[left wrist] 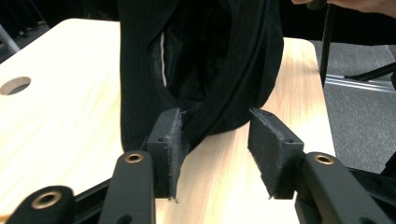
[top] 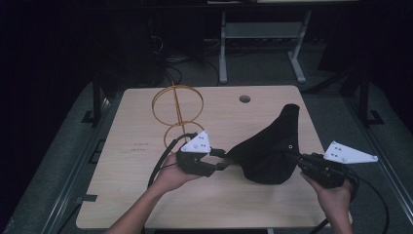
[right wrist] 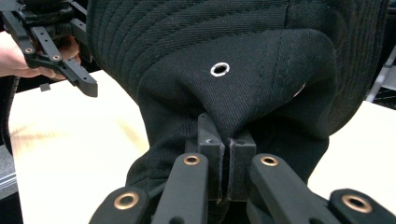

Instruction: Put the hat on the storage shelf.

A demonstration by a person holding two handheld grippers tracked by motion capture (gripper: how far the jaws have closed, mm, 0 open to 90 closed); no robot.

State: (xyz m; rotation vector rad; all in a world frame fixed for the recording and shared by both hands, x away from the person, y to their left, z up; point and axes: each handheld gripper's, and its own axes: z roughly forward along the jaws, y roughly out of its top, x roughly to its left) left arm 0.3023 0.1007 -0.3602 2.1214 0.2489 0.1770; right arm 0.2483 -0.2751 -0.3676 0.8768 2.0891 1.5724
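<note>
Black hat (right wrist: pixel 243 60) pinched in R gripper (right wrist: pixel 226 161); L gripper (left wrist: pixel 215 140) jaws apart at brim

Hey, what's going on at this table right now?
A person at a wooden table is handling a black cap with two hand-held grippers. The right gripper is shut on the cap's fabric, just below a small metal eyelet. The left gripper is open, with the cap's edge lying between its fingers and not yet clamped. A gold wire stand sits on the table behind the left hand.
</note>
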